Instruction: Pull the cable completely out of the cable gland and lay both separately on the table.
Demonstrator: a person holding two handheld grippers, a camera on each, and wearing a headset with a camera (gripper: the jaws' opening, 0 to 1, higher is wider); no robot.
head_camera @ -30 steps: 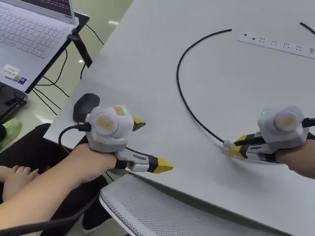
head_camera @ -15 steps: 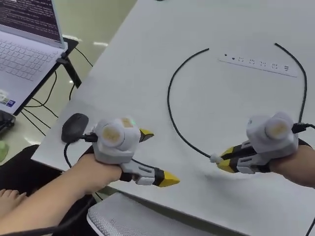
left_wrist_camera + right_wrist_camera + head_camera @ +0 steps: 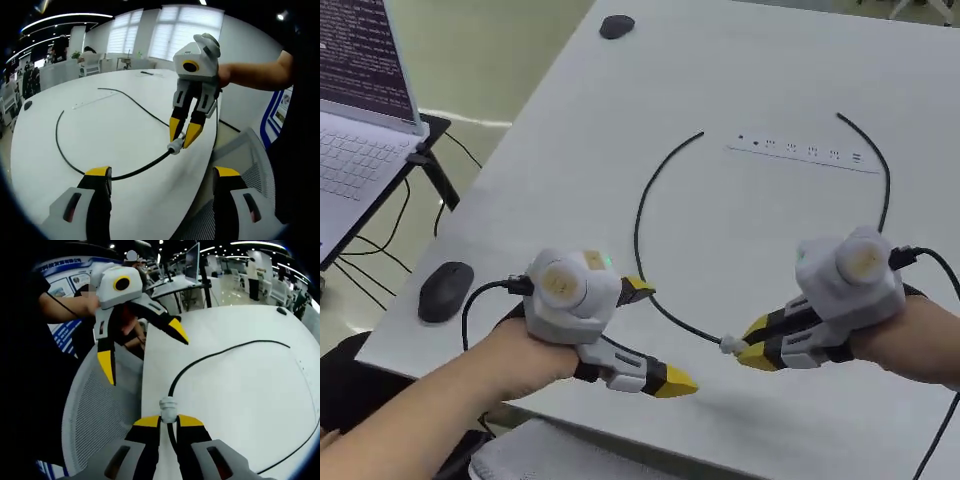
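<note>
A long black cable (image 3: 642, 210) curves over the white table (image 3: 570, 150). At its near end sits a small white cable gland (image 3: 730, 345). My right gripper (image 3: 751, 343) is shut on the cable just behind the gland, and that end is held slightly above the table. In the right gripper view the gland (image 3: 168, 408) pokes out past the right gripper (image 3: 168, 422), with the cable (image 3: 200, 362) running on ahead. My left gripper (image 3: 660, 337) is open and holds nothing, a short way left of the gland. In the left gripper view the gland (image 3: 175, 146) hangs ahead of the left gripper (image 3: 162, 172).
A white power strip (image 3: 800, 152) with a black cord lies at the back right. Near the left edge sits a dark mouse (image 3: 445, 292), and a second one (image 3: 617, 26) lies far back. A laptop (image 3: 360, 130) stands left, off the table. A mesh chair (image 3: 100, 410) is below the near edge.
The left gripper has come closer to the gland, still open. The right gripper has kept its hold on the cable end. The head camera has shifted.
</note>
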